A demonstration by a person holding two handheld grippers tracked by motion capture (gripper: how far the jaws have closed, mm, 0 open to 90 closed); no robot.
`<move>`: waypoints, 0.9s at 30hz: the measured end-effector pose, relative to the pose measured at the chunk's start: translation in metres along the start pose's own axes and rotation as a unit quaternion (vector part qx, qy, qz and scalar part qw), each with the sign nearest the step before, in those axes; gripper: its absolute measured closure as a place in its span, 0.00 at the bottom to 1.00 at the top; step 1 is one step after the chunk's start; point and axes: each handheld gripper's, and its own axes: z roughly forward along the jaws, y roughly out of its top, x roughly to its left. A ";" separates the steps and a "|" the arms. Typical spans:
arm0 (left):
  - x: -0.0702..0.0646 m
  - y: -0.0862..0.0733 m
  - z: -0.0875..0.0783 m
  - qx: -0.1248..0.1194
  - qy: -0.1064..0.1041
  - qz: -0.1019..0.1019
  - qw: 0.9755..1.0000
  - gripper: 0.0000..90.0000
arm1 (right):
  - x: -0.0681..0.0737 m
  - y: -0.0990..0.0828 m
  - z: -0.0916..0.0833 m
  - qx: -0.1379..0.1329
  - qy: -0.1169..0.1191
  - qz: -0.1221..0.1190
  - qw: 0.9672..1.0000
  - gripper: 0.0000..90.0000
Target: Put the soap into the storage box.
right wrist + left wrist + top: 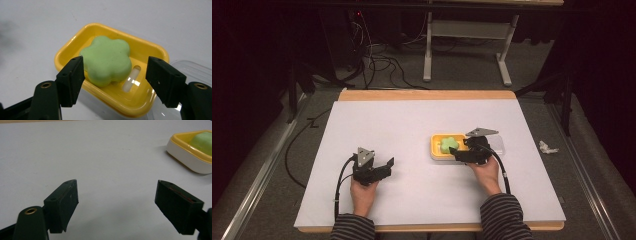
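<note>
A green flower-shaped soap point(448, 144) point(107, 60) lies in a yellow soap dish point(434, 151) point(152, 47) right of the table's middle. My right gripper point(458, 153) point(115, 70) hangs at the dish's near side with its jaws apart. The left jaw sits at the soap's edge, and the right jaw stands off it over the dish's rim. My left gripper point(388, 168) point(116, 192) rests open over bare white table, left of the dish point(185, 160), with nothing between its jaws. The soap point(203, 141) peeks in at that view's far right.
A clear plastic lid point(498, 145) point(195, 72) lies against the dish's right side. The white table top point(412, 120) ends in a wooden edge at the back. On the floor are cables point(382, 62), a white table frame point(467, 30) and crumpled paper point(548, 147).
</note>
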 end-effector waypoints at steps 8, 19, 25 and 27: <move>0.000 0.000 0.000 -0.002 0.001 -0.001 1.000 0.22 | -0.004 -0.004 -0.017 -0.022 -0.002 0.004 1.000 0.37; 0.000 0.000 0.000 0.000 0.000 -0.001 1.000 0.22 | -0.009 -0.014 -0.038 -0.044 0.002 0.013 0.999 0.36; 0.000 0.000 0.000 0.001 0.000 0.000 1.000 0.22 | -0.013 -0.020 -0.046 -0.051 -0.003 0.016 0.999 0.36; 0.000 0.000 0.000 0.001 0.001 0.000 1.000 0.22 | -0.015 -0.022 -0.049 -0.052 -0.005 0.017 0.998 0.36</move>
